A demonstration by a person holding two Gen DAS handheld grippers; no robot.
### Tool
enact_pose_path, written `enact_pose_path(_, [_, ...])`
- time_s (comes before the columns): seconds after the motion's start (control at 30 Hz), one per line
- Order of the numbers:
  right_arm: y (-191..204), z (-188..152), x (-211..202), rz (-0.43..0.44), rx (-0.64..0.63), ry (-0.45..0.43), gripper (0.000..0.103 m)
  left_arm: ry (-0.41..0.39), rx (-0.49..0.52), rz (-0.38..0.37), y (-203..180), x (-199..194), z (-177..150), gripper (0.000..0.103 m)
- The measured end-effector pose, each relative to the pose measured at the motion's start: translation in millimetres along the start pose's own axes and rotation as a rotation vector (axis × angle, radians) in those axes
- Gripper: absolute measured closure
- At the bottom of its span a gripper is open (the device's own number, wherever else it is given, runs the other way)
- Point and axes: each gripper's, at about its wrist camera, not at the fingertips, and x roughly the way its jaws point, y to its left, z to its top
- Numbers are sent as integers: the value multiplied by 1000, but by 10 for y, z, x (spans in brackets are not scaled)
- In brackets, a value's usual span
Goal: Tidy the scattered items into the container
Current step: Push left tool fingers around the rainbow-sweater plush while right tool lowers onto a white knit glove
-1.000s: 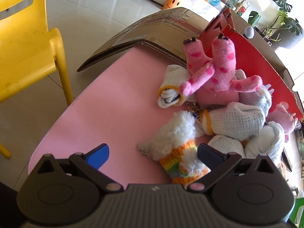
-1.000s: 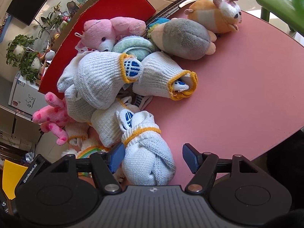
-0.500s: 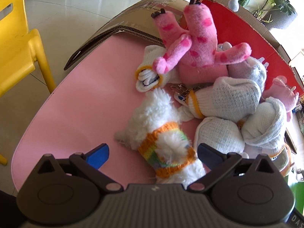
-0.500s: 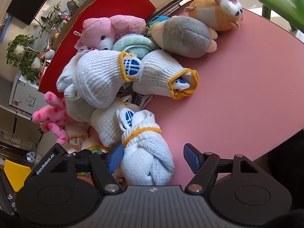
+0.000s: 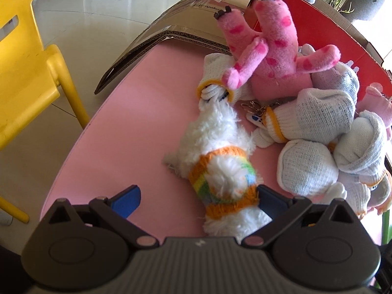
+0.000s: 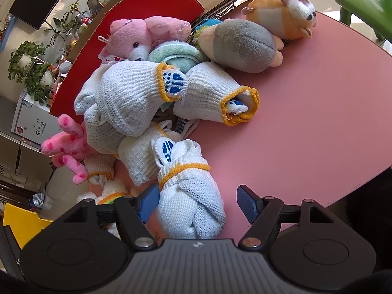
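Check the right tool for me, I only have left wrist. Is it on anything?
Observer: The right tool straddles a rolled white glove bundle. It is open, and its right pad stands clear.
Operator: Anything beyond the glove pile?
Observer: An orange-and-white hamster plush lies near the far edge of the pink table.
Operator: Anything buried?
Observer: A teal rolled cloth sits wedged under the pink bear, against the gloves.

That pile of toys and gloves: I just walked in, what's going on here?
A person with two handheld grippers is tidying a pink table. The left gripper is open around a white fluffy plush; the right gripper is open around a rolled white glove bundle. Neither is gripped yet. The red-lined cardboard box waits behind.
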Motion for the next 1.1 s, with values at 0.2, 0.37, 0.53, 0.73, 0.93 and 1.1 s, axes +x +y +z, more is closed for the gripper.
enact_pose_path(0.2, [-1,-6,-64,-12,-15,-7,32,-17,58,79,69,-98,4,0])
enact_pose_path(0.37, [-11,-2,-140,-10,-16,-18,32,-19,56,91,163,-145,14,0])
enact_pose_path(0.53, [-5,6,-209,1,-22,-29,32,-38,19,21,247,-217,28,0])
enact_pose_path(0.73, [7,4,-224,14,-33,-30,32,-30,17,-57,216,-215,7,0])
enact_pose_path(0.93, [27,-7,-160,16,-50,-18,32,-18,54,-55,132,-151,-30,0])
enact_pose_path(1.1, [67,-22,-69,12,-74,1,32,-13,74,-37,88,-91,-38,0])
